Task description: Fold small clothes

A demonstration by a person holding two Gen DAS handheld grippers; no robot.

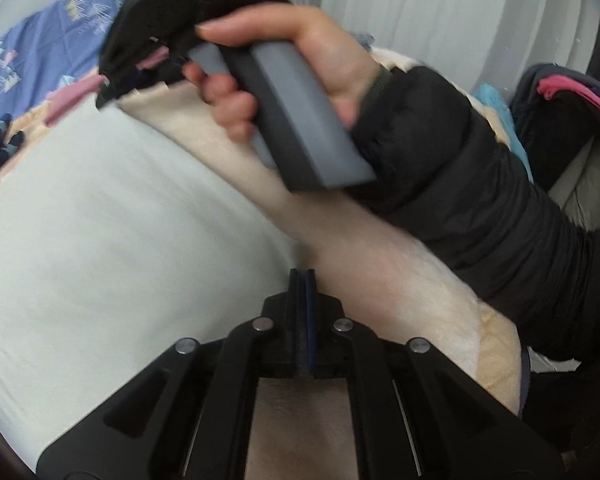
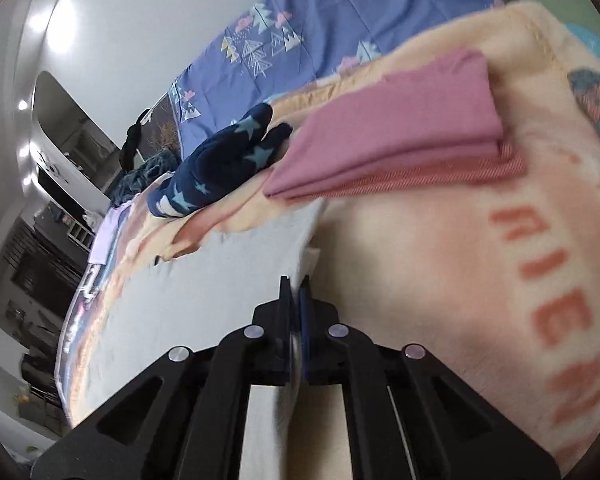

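Observation:
A pale white garment (image 1: 100, 240) lies flat on a cream blanket (image 1: 404, 296). My left gripper (image 1: 304, 274) is shut at the near end of the garment's right edge, its pads pressed together on the hem. At the far end of that edge a hand (image 1: 324, 52) in a black sleeve holds my right gripper (image 1: 108, 94). In the right wrist view the right gripper (image 2: 296, 280) is shut on the white garment (image 2: 204, 300), and a strip of cloth shows between its pads.
A folded pink garment (image 2: 400, 132) lies on the blanket (image 2: 440, 260) just beyond the white one. A navy star-print piece (image 2: 228, 160) sits to its left. A blue patterned sheet (image 2: 340, 12) covers the bed behind. A pile of clothes (image 1: 560, 92) rests at the right.

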